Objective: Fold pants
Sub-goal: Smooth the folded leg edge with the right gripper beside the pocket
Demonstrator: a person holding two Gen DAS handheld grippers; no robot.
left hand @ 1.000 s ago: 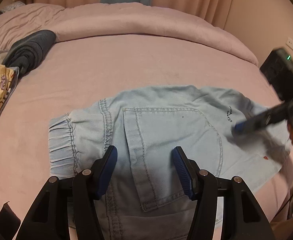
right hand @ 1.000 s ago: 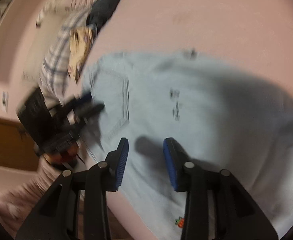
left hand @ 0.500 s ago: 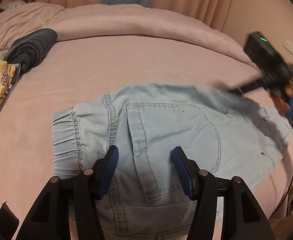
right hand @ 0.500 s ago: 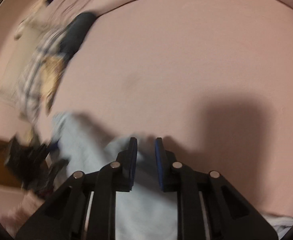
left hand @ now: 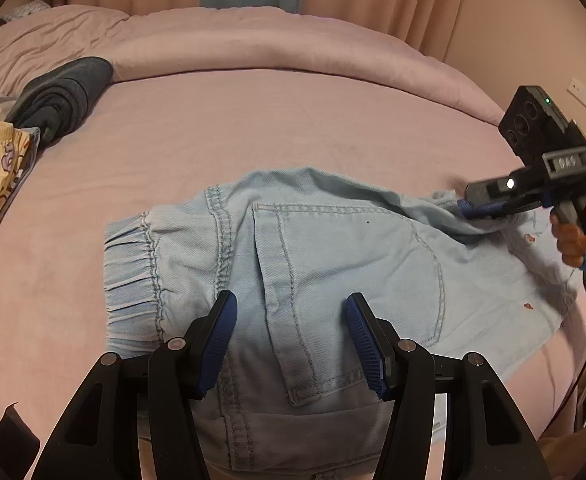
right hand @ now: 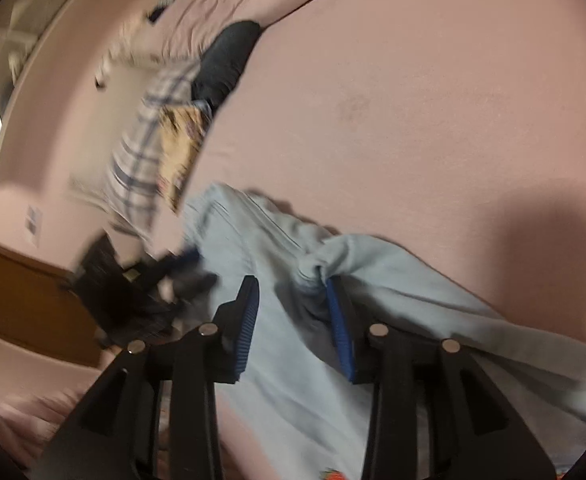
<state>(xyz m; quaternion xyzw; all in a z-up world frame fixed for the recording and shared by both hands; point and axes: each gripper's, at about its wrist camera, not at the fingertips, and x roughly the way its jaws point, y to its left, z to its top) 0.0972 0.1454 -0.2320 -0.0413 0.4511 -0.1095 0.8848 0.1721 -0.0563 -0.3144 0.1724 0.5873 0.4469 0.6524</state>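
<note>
— Pants (left hand: 333, 264) in pale blue denim lie on the pink bed (left hand: 253, 120), long axis left to right, ribbed elastic waistband at the left end, stitched back pocket facing up.

— And the hand-held grippers?

— Left hand-held gripper (left hand: 291, 336) hovers spread above the pocket. Right hand-held gripper (right hand: 293, 320) has just been opening; bunched cloth sits between its blue ribbed pads, which are not squeezing it.
</note>
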